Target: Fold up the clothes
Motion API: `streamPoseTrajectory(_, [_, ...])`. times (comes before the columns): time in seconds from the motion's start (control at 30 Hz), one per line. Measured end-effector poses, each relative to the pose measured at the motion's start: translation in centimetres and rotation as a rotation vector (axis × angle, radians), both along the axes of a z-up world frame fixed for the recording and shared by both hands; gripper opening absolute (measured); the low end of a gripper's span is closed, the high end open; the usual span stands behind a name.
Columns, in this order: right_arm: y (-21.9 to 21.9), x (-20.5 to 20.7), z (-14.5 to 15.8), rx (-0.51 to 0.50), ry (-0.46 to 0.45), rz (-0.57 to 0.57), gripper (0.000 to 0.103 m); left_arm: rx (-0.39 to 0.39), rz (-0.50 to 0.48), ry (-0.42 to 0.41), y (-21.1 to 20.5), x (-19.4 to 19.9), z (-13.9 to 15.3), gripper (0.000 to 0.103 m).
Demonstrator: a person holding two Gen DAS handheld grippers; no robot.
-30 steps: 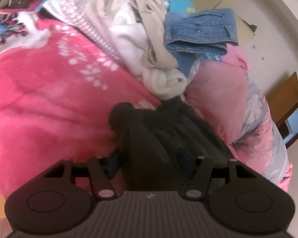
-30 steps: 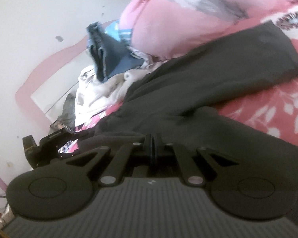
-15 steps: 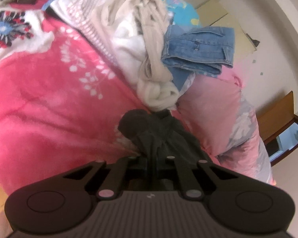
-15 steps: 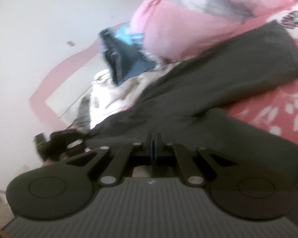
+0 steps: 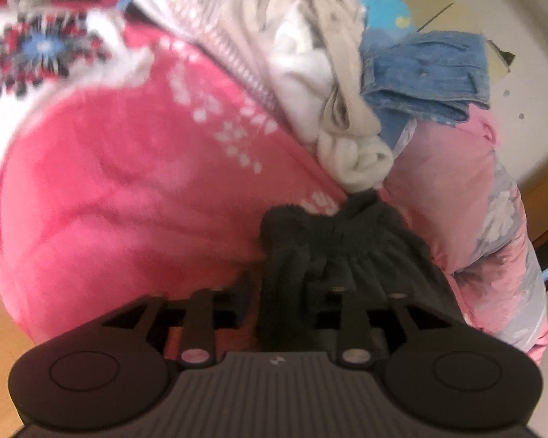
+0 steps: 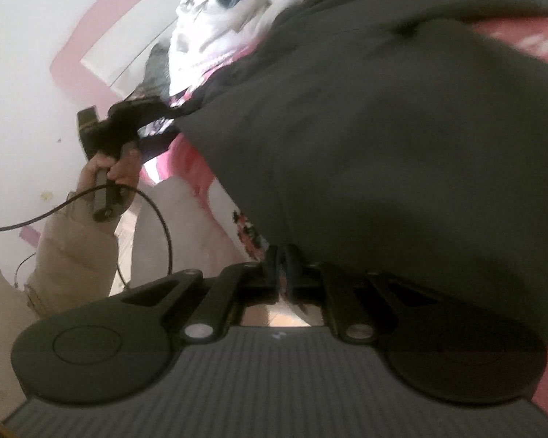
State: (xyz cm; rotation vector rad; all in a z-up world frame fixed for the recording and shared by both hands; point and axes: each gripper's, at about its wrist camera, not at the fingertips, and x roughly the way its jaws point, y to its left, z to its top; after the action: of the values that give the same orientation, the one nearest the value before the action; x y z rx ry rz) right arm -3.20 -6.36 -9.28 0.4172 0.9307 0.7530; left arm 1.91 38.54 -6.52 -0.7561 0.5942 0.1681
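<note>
Dark garment (image 5: 332, 252) lifted off the pink blanket (image 5: 102, 189), stretched between both tools. Left gripper (image 5: 286, 292) clamps a bunched edge; right gripper (image 6: 281, 262) pinched narrow on another edge.

Risk: thick bunch may slip from the left grip; the hanging end could snag the clothes pile (image 5: 310, 54).

Right view alone shows the person's hand (image 6: 109, 168) and cable; left alone shows the jeans (image 5: 431, 76).

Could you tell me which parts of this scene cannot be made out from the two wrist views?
- Left wrist view: the left gripper fingertips are buried in the bunched dark garment.
- Right wrist view: the dark garment's far end is cut off by the frame edge; its type is unclear.
- Right wrist view: the clothes pile is motion-blurred.
</note>
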Motion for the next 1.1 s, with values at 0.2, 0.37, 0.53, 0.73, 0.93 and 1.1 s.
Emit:
streamPoseTrajectory(0.2, [-7.5,-3.8,1.6,0.105,-0.055,-0.278,0.022,0.19,0.066,-0.115,-1.6,-2.6,3.2,0.049])
streamPoseTrajectory(0.37, [-13.0,-5.2,2.1,0.126,-0.072,-0.511,0.03,0.298,-0.135,-0.205,-6.4,-2.8,5.8,0.055])
streamPoseTrajectory(0.53, [-15.8,-4.9,-0.2,0.166,-0.015,-0.658,0.035,0.337,-0.406,-0.218,-12.6,-2.0,6.3,0.055])
streamPoseTrajectory(0.73, [-14.5,-2.5,-1.7,0.209,-0.024,-0.65,0.015,0.391,-0.694,-0.188,-20.0,-1.6,4.7,0.054])
streamPoseTrajectory(0.93, [-13.8,0.8,0.4,0.249,-0.108,-0.59,0.006,0.427,-0.898,-0.182,-25.3,-3.1,3.0,0.054])
streamPoseTrajectory(1.1, [-14.7,4.7,-1.5,0.215,-0.039,-0.644,0.01,0.477,-1.037,-0.18,-28.2,-5.0,2.0,0.055])
